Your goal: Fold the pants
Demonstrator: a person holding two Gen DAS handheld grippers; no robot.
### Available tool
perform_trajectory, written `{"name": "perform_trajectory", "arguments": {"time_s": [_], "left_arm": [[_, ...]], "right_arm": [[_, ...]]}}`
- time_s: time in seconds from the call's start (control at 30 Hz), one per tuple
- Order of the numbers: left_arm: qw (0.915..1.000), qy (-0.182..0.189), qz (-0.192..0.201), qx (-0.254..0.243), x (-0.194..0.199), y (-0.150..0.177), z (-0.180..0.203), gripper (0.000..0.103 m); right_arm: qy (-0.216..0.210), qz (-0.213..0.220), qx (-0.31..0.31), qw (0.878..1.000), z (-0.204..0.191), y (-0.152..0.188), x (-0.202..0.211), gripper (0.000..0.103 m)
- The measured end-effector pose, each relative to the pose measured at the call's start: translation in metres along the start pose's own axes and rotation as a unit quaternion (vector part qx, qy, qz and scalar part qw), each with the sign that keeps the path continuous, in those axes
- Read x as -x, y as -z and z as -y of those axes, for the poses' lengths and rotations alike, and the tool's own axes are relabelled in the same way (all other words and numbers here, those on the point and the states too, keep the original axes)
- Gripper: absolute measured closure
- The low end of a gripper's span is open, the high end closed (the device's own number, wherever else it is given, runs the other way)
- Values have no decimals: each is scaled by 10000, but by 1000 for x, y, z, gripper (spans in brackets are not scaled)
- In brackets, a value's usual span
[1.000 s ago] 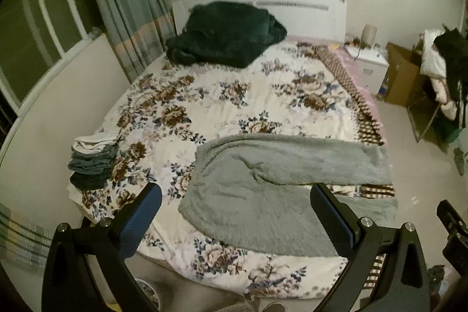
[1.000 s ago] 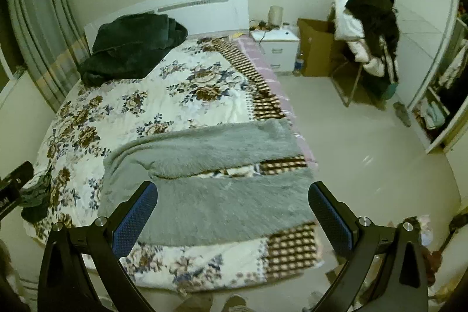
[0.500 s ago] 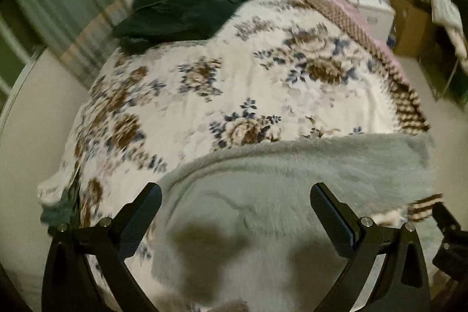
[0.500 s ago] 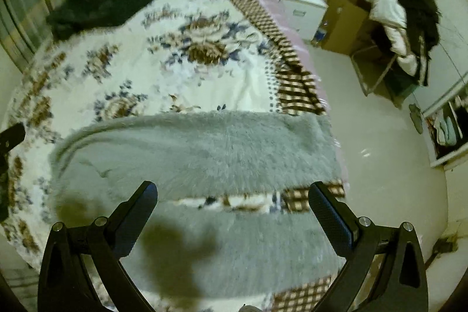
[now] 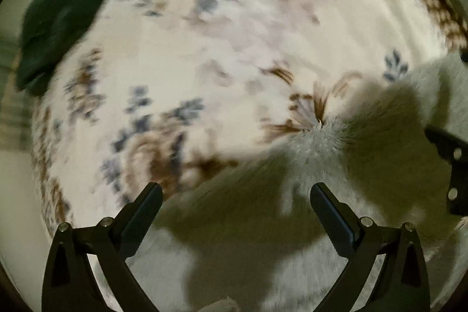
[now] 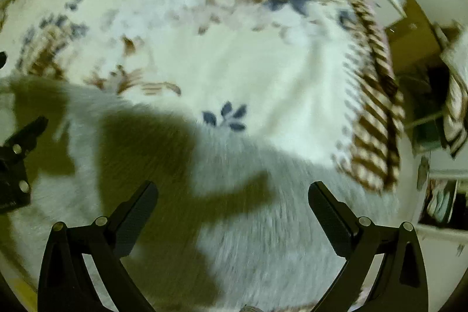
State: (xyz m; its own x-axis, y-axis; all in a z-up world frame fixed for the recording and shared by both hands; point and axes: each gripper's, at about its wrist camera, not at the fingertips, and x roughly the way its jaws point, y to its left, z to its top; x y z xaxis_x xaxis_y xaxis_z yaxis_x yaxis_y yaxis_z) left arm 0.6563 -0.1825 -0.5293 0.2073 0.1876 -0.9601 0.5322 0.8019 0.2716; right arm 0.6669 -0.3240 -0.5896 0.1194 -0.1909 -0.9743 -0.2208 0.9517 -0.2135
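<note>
Left gripper [image 5: 235, 190], jaws apart, gripping nothing, hovering over grey fleece pants [image 5: 336, 165] spreading toward 3 o'clock. Right gripper [image 6: 233, 189], likewise apart, overhanging pants [image 6: 263, 180] running 9 to 3 across floral bedspread [image 6: 234, 63].

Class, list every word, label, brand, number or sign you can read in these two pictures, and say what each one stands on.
None can be read. No lettering shows on the grey fuzzy pants, the floral bedspread, or either open claw: left, right. Both views are motion-blurred, so small print would be illegible anyway.
</note>
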Motion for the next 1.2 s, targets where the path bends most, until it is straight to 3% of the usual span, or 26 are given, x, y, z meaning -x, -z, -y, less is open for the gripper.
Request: {"name": "perform_trajectory", "arguments": {"time_s": [0.13,0.2,0.3,0.37,0.4,0.43,0.47,0.53,0.63,0.83,0.93,1.1,1.2], "left_arm": [[9960,44,-373,-814,-41,-14,26,3],[9930,198,-446,-1074,-51,-18,34,13],[9892,734,-539,-1151,-53,-24,35,49],[9872,1067,-512,-1071,-48,-26,32,86],[9875,1146,-455,-986,-44,-26,29,91],[9877,1197,-420,-915,-42,-26,26,95],[9879,1262,-378,-816,-39,-26,23,96],[9880,1418,-289,-539,-32,-26,13,97],[9874,1568,-92,-210,-13,-21,0,98],[9770,2031,432,488,49,13,-22,100],[9715,2139,685,761,81,55,-20,100],[9621,2246,994,1184,135,135,-5,100],[9569,2308,974,1467,154,187,10,100]], "right_arm": [[8,-337,611,9976,-8,-18,-39,4],[-130,-521,756,9957,-10,-26,-54,10],[-444,-680,833,9932,-10,-35,-68,27],[-764,-658,793,9917,-6,-37,-66,51],[-877,-616,776,9912,-4,-37,-63,59],[-919,-566,766,9912,-3,-36,-60,75],[-923,-498,750,9917,-2,-33,-56,87],[-897,-361,722,9927,0,-27,-47,93],[-911,-77,558,9942,7,-15,-24,95],[-1097,427,-52,9930,26,24,44,95],[-1146,648,-322,9908,16,54,80,96],[-1140,818,-570,9885,-25,136,135,96],[-1236,772,-693,9869,-47,190,150,96]]}}
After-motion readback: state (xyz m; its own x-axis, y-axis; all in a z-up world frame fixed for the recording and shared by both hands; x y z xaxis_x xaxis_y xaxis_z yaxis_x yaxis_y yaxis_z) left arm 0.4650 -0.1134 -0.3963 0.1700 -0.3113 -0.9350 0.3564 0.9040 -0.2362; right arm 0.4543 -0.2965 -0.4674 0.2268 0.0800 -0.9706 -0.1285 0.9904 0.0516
